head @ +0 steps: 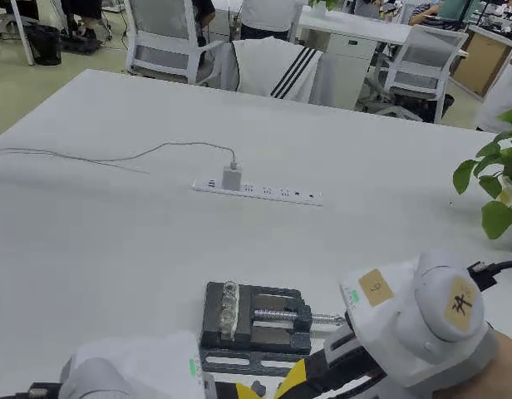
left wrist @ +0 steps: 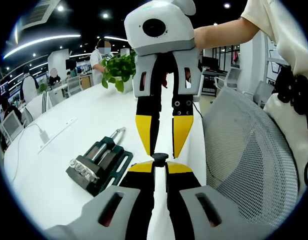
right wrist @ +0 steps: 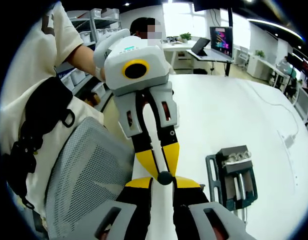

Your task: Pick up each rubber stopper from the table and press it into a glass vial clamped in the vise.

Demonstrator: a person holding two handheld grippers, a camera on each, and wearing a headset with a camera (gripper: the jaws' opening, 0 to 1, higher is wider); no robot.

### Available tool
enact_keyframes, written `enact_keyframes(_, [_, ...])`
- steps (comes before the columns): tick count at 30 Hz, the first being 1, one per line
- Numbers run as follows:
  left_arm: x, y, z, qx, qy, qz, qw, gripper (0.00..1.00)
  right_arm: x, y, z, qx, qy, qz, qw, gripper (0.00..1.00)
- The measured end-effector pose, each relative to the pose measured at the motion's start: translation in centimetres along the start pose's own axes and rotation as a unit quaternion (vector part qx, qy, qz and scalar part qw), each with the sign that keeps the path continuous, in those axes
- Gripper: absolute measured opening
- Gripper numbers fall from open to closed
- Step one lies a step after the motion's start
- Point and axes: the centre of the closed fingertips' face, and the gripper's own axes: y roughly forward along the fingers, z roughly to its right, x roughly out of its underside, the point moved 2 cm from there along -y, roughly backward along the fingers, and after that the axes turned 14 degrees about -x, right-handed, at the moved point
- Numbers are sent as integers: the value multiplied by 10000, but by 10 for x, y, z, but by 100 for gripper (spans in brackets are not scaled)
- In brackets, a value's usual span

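A small dark rubber stopper (left wrist: 160, 158) sits between the yellow tips of my left gripper (left wrist: 160, 163), which is shut on it. My right gripper (left wrist: 162, 149) faces it tip to tip, its fingers slightly apart on either side of the stopper. From the right gripper view the stopper (right wrist: 165, 177) lies between my right gripper's (right wrist: 164, 183) own tips, and the left gripper (right wrist: 165, 171) narrows to a point on it. The dark vise (head: 256, 320) holds a row of glass vials (head: 229, 303) upright, just beyond both grippers near the table's front edge.
A white power strip (head: 258, 189) with a plug and a thin cable lies mid-table. A potted plant (head: 497, 179) stands at the right edge. A grey mesh chair (left wrist: 249, 165) is close behind the grippers. Office chairs stand past the far edge.
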Motion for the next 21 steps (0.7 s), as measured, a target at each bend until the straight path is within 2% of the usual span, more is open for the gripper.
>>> enact_keyframes(8, [-1,1,0,8,-195,22,9998,4,0,-2,1,42,-19,-29,10000,11])
enact_keyframes(21, [-2,1,-1,-14,-214,60,9998,4,0,-3,3,118,-51,-54,9999,8])
